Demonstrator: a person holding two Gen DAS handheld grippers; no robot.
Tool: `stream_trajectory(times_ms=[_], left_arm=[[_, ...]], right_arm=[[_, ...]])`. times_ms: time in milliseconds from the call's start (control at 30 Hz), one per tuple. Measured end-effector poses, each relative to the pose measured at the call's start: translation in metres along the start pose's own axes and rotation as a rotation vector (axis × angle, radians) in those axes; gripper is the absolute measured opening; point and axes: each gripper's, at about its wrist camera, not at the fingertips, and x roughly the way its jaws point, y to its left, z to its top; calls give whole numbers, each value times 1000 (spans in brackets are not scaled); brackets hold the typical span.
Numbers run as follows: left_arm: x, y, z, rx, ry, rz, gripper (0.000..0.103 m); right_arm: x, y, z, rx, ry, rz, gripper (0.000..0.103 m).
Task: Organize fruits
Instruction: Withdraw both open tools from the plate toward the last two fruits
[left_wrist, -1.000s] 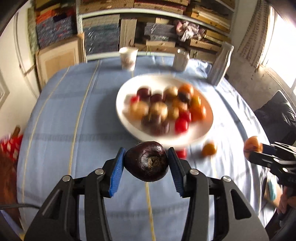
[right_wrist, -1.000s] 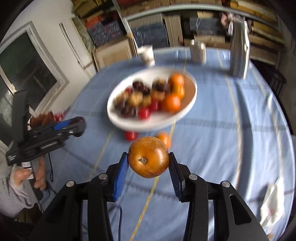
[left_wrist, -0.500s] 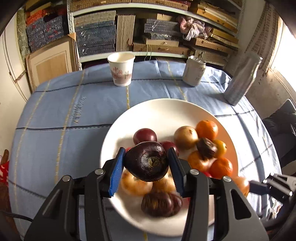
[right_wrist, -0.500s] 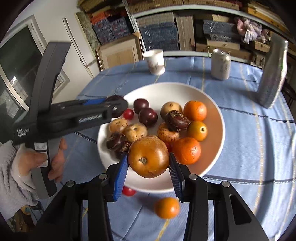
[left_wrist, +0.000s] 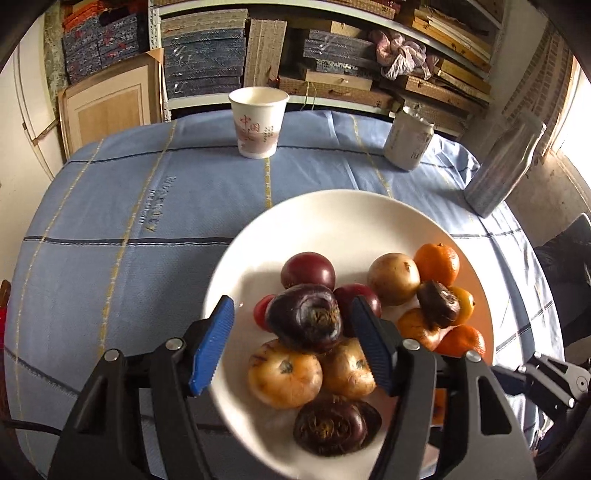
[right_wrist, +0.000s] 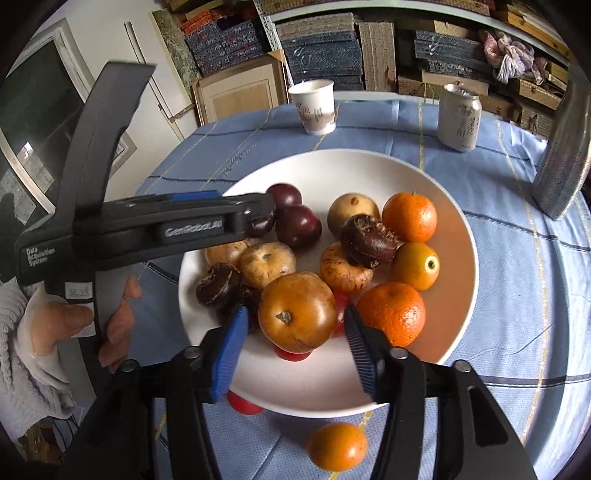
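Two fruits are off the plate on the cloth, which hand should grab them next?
Right, probably. The orange fruit and the red one lie on the cloth just below the right tool, whose jaws are opening off its fruit. The left wrist view shows neither.

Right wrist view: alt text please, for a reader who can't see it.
The right tool, its jaws opening, stands clear on both sides of an orange-brown fruit resting on the fruit pile in a white plate. The left tool reaches over the plate's far side. Two fruits lie on the blue tablecloth beside the plate.

red fruit (right_wrist: 244, 405) half under the plate's near rim (right_wrist: 314, 408), behind the right tool's left finger (right_wrist: 225, 354)
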Motion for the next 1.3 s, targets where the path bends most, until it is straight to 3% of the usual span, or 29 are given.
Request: stream_trajectory(times_ms=[167,300,600,733,1100,1167,1300], left_arm=[[-34,5,-14,-18,-29,11,71],[-61,7,-39,-29,-37,17,75],[-70,-24,-118,30,55,0,76],[-61,-46,-137,85,69,0,76],[-31,-59,-133,50,58,-7,75],[-26,-60,-131,48,61,2,66],[-21,-62,-129,50,62,8,64]], right_arm=[[-38,-5,-6,26,-67,-20,66],[-68,-13,-30,60,-89,-42,69],[-97,-38,-138,218,11,-59,71],[-104,-42,-167,269,64,-71,71],[-143,-58,-195,306,54,-167,76],[-149,-62,-198,318,47,-182,76],[-153,-64,-201,325,45,-193,76]])
